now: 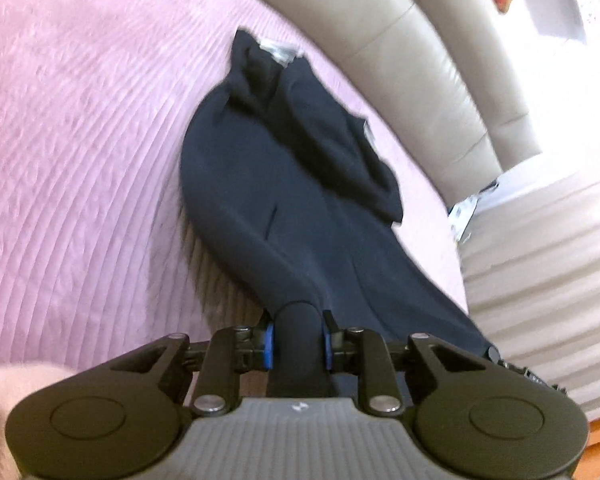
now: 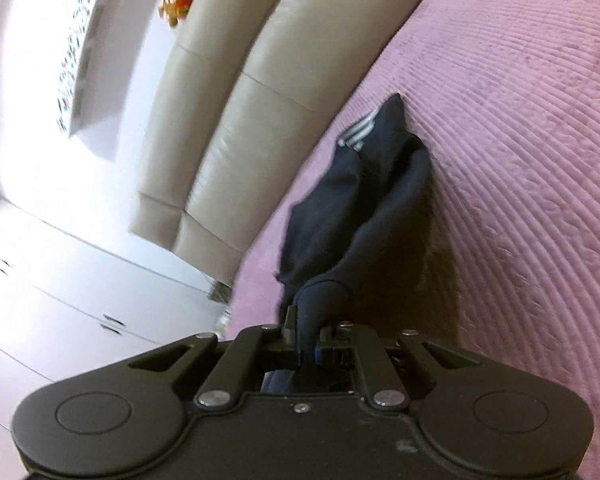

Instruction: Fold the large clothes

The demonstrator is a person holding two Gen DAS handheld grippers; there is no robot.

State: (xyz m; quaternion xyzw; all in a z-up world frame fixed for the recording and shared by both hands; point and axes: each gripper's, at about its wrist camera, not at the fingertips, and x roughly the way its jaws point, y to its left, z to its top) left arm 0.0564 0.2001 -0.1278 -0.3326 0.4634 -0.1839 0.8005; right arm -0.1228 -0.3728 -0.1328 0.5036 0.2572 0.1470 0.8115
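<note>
The pink bedspread (image 1: 80, 160) carried the dark navy garment (image 1: 284, 184), which lay in a long strip running away from me toward the beige headboard (image 1: 420, 80). I judged the fold barely begun: the cloth was bunched at the far end and nothing was squared yet. My left fingers (image 1: 298, 344) were clamped on the near hem, and my right fingers (image 2: 308, 344) were pinched tight on another near edge, both lifting it clear of the bed.

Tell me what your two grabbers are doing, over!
Left gripper shut on navy garment. Right gripper shut on it too. Garment trails onto pink bedspread. Nothing in the way.
</note>
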